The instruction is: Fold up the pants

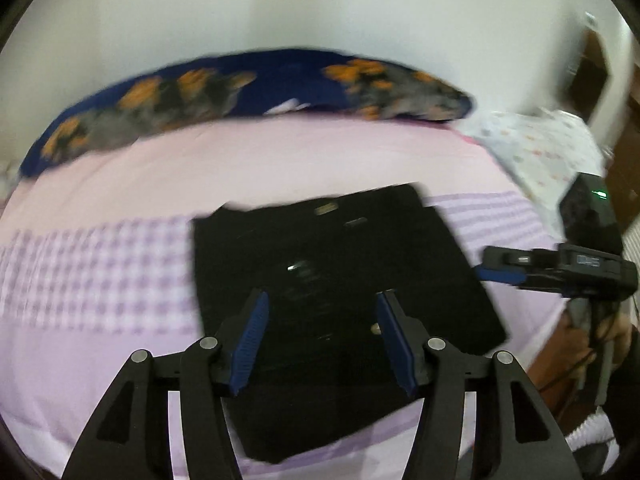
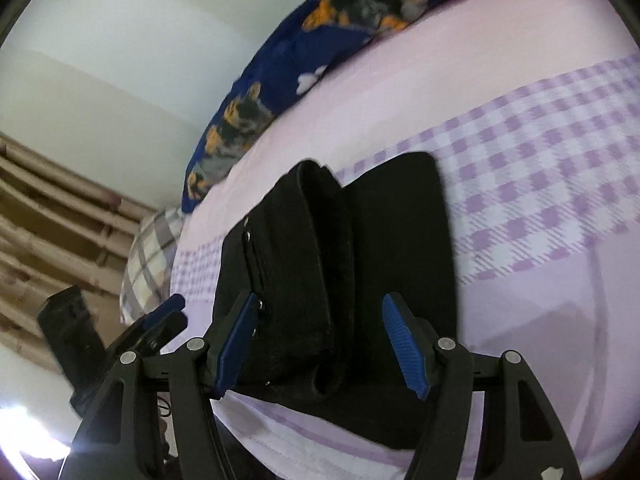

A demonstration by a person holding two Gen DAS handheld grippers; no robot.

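A pink bed sheet (image 1: 280, 160) with a lilac checked band covers the bed, and a dark blue blanket (image 1: 256, 80) with orange patches lies along its far edge by the wall. The black pants (image 1: 340, 264), folded into a compact rectangle, lie on the checked band near the bed's near edge. Left gripper (image 1: 320, 340) and right gripper (image 2: 320, 344) both hang over the pants with jaws spread, gripping nothing.
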